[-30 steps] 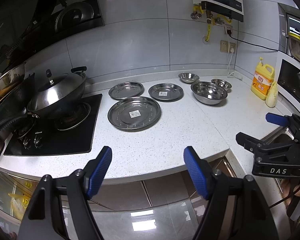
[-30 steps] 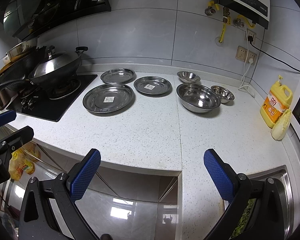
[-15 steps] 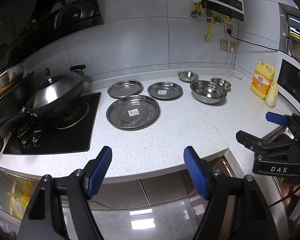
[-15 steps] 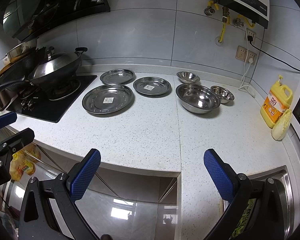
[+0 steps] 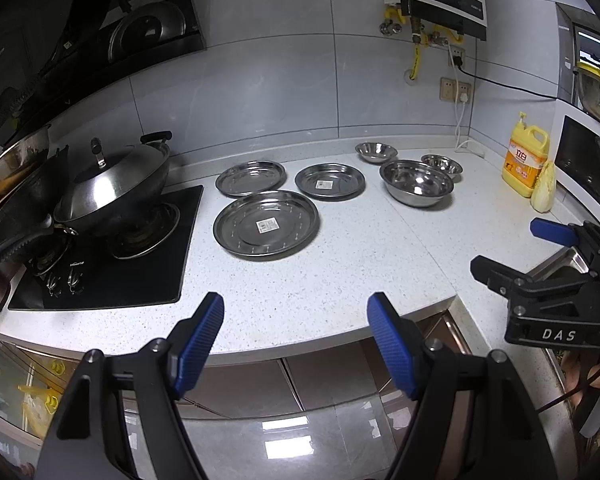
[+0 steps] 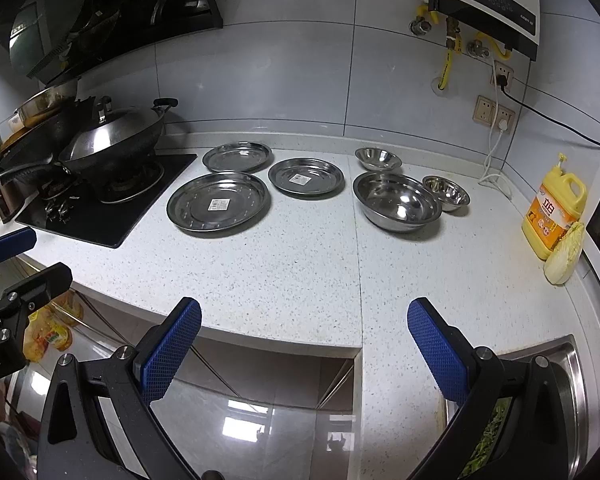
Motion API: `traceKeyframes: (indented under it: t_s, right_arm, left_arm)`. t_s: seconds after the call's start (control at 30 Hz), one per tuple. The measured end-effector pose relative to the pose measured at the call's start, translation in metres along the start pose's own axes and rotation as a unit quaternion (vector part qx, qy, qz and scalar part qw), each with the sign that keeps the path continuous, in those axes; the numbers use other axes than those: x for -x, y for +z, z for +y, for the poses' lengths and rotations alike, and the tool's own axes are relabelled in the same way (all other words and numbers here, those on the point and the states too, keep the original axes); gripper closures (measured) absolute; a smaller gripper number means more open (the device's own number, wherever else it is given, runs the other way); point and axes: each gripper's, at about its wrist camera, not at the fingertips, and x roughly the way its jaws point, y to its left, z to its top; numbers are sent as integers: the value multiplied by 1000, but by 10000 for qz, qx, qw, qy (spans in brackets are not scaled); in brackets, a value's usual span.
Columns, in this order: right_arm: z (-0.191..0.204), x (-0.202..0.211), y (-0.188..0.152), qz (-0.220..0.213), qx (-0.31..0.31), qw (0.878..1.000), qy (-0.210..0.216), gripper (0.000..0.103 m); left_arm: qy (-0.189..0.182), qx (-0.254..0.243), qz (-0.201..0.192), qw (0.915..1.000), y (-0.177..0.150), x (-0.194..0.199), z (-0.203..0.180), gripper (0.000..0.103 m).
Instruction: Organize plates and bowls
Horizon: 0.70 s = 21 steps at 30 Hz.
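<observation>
A white speckled stone countertop (image 6: 300, 264) carries everything. On it sit 3 round shallow stainless-steel plates: a large plate (image 6: 219, 204) nearest the front edge, a smaller plate (image 6: 237, 157) behind it by the wall, and a third plate (image 6: 306, 178) just right of both. Further right stand 3 stainless-steel bowls: a large bowl (image 6: 397, 201), a small bowl (image 6: 378, 158) behind it, and another small bowl (image 6: 446, 193) touching its right side. A black glass gas hob (image 6: 112, 204) lies at the left. A yellow detergent jug (image 6: 554, 212) and a pale cabbage wedge (image 6: 564, 254) stand at far right.
</observation>
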Motion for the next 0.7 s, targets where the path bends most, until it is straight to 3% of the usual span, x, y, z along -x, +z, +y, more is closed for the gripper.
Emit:
traceKeyframes:
  t_s: [0.7]
  right_arm:
    - [-3,0,3,-30,-16,10000,65,1]
  left_arm:
    - [31,-54,67,10000,5,0,-3,30]
